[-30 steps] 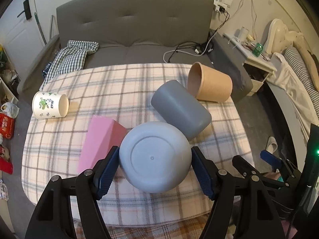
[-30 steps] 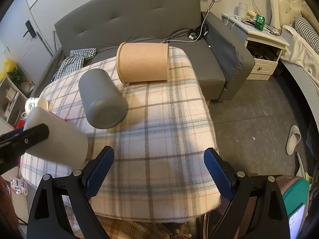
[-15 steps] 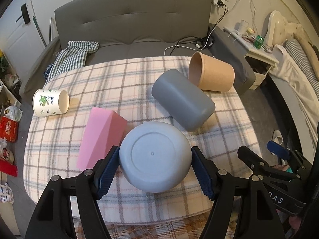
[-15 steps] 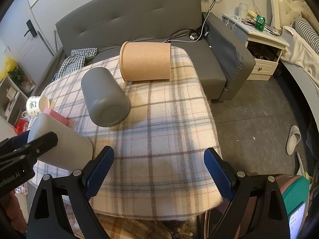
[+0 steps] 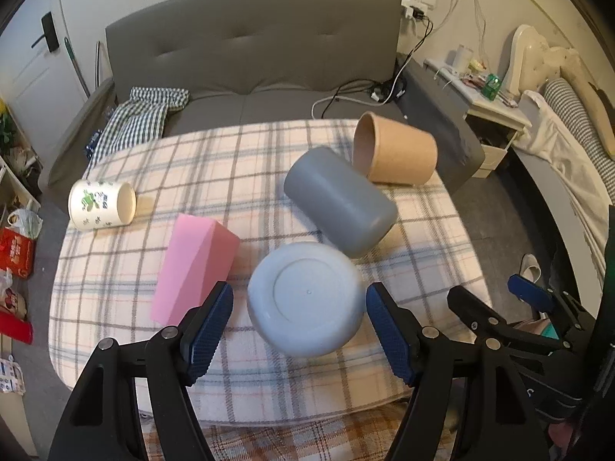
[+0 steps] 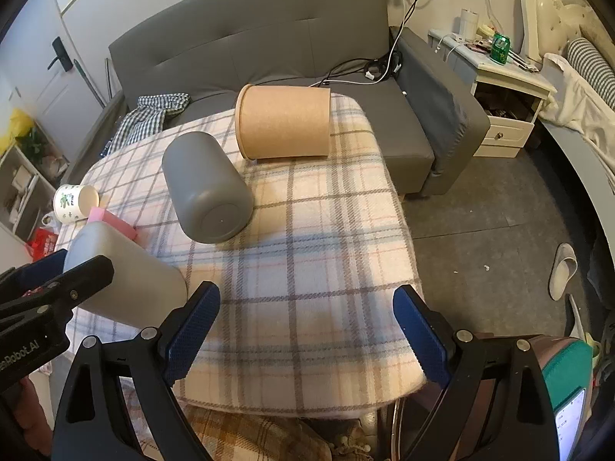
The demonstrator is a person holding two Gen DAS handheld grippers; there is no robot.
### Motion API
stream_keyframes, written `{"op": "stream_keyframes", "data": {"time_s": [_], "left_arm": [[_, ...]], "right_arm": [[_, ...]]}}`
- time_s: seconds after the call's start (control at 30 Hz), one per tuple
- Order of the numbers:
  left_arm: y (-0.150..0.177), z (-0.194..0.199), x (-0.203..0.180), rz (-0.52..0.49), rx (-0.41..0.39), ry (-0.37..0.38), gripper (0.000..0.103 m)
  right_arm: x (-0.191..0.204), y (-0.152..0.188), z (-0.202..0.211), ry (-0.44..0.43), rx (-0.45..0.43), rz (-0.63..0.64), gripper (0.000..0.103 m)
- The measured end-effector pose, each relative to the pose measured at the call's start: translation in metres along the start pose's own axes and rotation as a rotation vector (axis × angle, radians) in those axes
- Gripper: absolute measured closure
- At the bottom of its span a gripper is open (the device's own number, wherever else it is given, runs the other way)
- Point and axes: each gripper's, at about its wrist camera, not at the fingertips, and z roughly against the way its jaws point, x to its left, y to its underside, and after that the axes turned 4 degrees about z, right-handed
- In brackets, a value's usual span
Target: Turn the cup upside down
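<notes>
Cup: light-blue cup (image 5: 305, 303) lies base toward left gripper (image 5: 300, 322); looks light, rigid, smooth.
Hold: opposite sidewalls.
Left fingers: spread, not touching.
Right gripper (image 6: 307, 330): wide, empty.

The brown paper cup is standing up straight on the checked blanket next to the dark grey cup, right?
Not quite. The brown paper cup is lying on its side, not standing up. The right wrist view shows its long side resting along the checked blanket. It is indeed next to the dark grey cup, which is also lying down.
</notes>
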Motion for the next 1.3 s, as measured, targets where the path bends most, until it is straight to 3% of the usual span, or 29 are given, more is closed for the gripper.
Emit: {"op": "stream_keyframes", "data": {"time_s": [0.4,0.6,0.83,1.03,1.17,1.3], "left_arm": [[0.006,0.067,0.005,0.024,-0.154,0.051,0.028],[0.031,0.101,0.021,0.019,-0.251,0.039,0.028],[0.071,0.124,0.052,0.061,-0.353,-0.009,0.028],[0.104,0.128,0.079,0.079,-0.448,-0.078,0.010],[0.117,0.126,0.090,0.079,-0.479,-0.104,0.005],[0.120,0.123,0.096,0.108,-0.480,-0.106,0.003]], "right_arm": [[0.006,0.006,0.062,0.004,-0.122,0.015,0.011],[0.022,0.021,0.098,-0.021,-0.208,0.029,0.011],[0.061,0.051,0.121,-0.046,-0.295,0.135,0.011],[0.087,0.068,0.126,-0.059,-0.358,0.191,0.011],[0.094,0.072,0.125,-0.062,-0.358,0.200,0.011],[0.093,0.075,0.119,-0.054,-0.344,0.186,0.003]]}}
